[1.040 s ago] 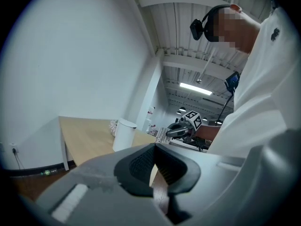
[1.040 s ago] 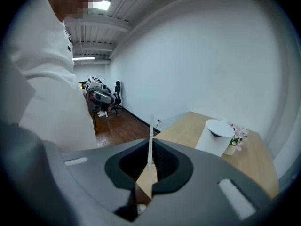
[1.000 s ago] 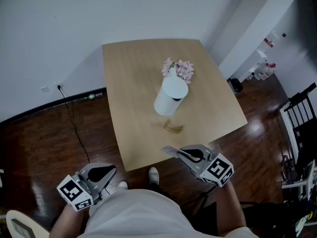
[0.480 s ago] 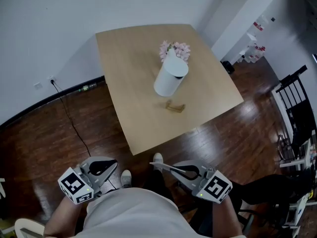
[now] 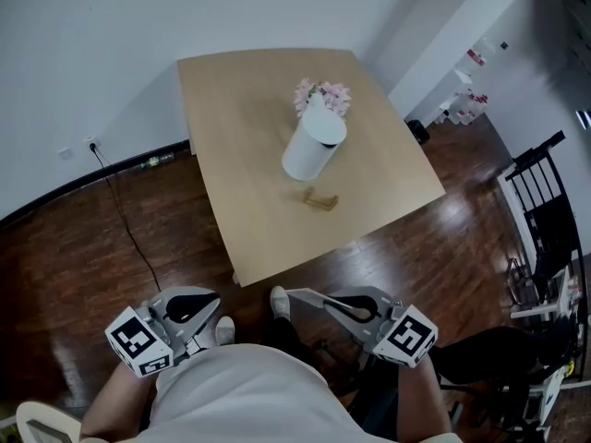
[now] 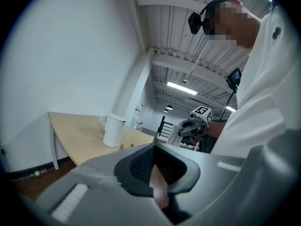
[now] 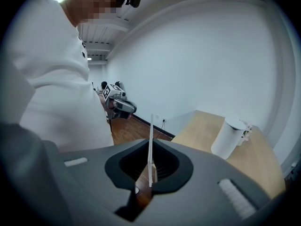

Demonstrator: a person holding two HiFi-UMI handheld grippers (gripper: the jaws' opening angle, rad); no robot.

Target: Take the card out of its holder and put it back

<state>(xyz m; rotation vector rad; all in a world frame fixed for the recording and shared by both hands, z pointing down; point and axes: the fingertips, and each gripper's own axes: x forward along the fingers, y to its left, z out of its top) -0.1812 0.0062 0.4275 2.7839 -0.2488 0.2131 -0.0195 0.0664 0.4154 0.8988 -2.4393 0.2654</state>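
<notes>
My right gripper (image 5: 325, 301) is shut on a thin white card (image 5: 305, 295), held close to the person's body over the dark wood floor. In the right gripper view the card (image 7: 151, 147) stands edge-on between the pads. The small wooden card holder (image 5: 321, 200) lies near the front edge of the light wooden table (image 5: 240, 109) with nothing in it, well away from both grippers. My left gripper (image 5: 191, 308) hangs at the lower left, shut with nothing in it. The left gripper view shows the holder (image 6: 126, 146) just above the jaws.
A white cylinder (image 5: 315, 146) and pink flowers (image 5: 323, 95) stand on the table behind the holder. A black chair (image 5: 545, 210) is at the right and a cable (image 5: 129, 229) runs over the floor at the left. A shoe (image 5: 279, 300) shows below the table edge.
The person has moved back from the table. My right gripper, once at the table's front edge, now holds the card over the floor. The left gripper has stayed low at the left.
</notes>
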